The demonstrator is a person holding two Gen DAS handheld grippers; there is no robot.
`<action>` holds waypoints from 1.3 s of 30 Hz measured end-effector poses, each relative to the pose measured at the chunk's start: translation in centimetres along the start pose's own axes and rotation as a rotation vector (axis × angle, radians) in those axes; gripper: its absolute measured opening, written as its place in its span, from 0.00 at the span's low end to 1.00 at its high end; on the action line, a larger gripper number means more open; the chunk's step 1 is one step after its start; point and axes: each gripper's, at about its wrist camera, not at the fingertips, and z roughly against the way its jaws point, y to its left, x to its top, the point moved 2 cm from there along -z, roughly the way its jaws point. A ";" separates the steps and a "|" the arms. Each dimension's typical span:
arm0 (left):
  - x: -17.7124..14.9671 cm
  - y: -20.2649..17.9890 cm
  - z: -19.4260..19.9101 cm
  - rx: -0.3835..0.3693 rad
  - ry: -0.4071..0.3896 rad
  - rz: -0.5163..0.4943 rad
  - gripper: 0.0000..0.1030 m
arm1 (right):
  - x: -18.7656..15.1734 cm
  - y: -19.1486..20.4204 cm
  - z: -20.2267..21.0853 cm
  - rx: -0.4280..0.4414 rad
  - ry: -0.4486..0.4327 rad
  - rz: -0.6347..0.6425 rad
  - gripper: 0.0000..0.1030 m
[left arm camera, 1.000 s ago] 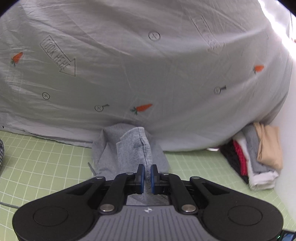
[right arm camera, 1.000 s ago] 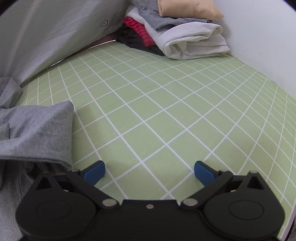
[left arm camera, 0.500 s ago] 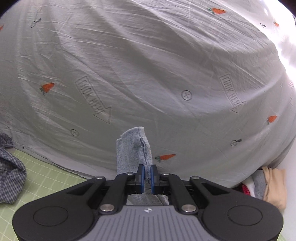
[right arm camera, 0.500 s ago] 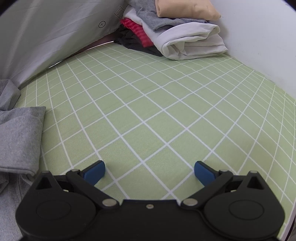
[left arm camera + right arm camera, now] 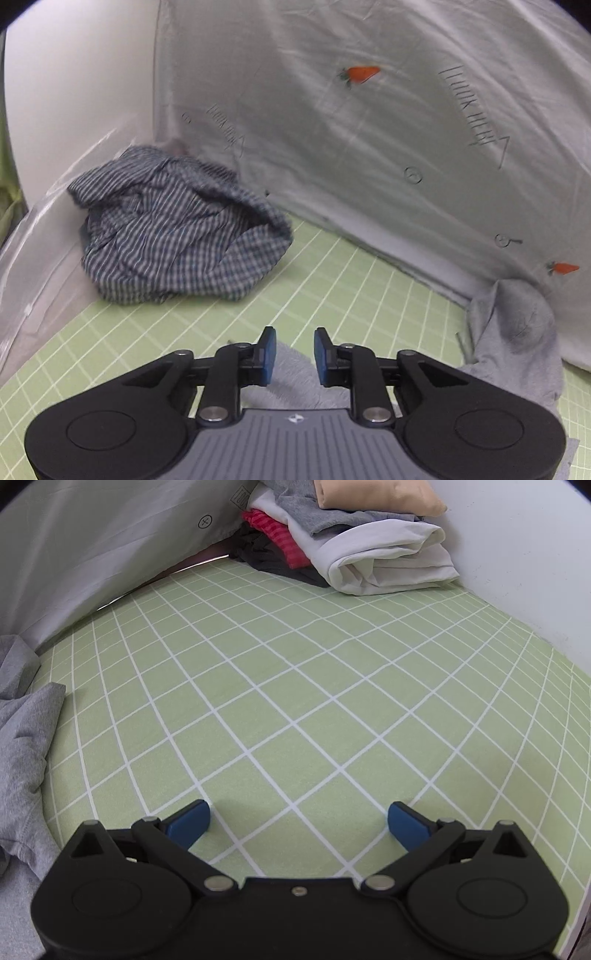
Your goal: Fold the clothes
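Observation:
A grey garment (image 5: 517, 332) lies on the green grid mat (image 5: 351, 295), bunched at the right against the sheet, with a flat part under my left gripper (image 5: 294, 354). The left gripper is open, a narrow gap between its blue pads, holding nothing. In the right wrist view the same grey garment (image 5: 22, 746) lies at the left edge. My right gripper (image 5: 298, 825) is wide open and empty just above the mat (image 5: 295, 701).
A crumpled blue checked shirt (image 5: 173, 229) lies at the back left. A grey carrot-print sheet (image 5: 369, 129) hangs along the back. A pile of folded clothes (image 5: 351, 542) sits in the far right corner by the white wall (image 5: 517, 554).
My left gripper has let go of the grey garment, opened, and swung left and down towards the checked shirt. The garment has dropped onto the mat. The right gripper has barely moved.

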 end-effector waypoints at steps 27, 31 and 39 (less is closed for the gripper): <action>-7.4 2.3 -7.8 0.064 0.272 -0.062 0.74 | -0.1 7.7 1.3 0.064 0.065 0.241 1.00; -7.6 1.8 -7.9 0.037 0.257 -0.073 0.49 | -0.3 8.0 1.6 0.045 0.062 0.256 1.00; -6.6 -1.3 -5.6 -0.095 0.193 -0.148 0.08 | -0.8 9.0 2.1 0.074 0.062 0.271 1.00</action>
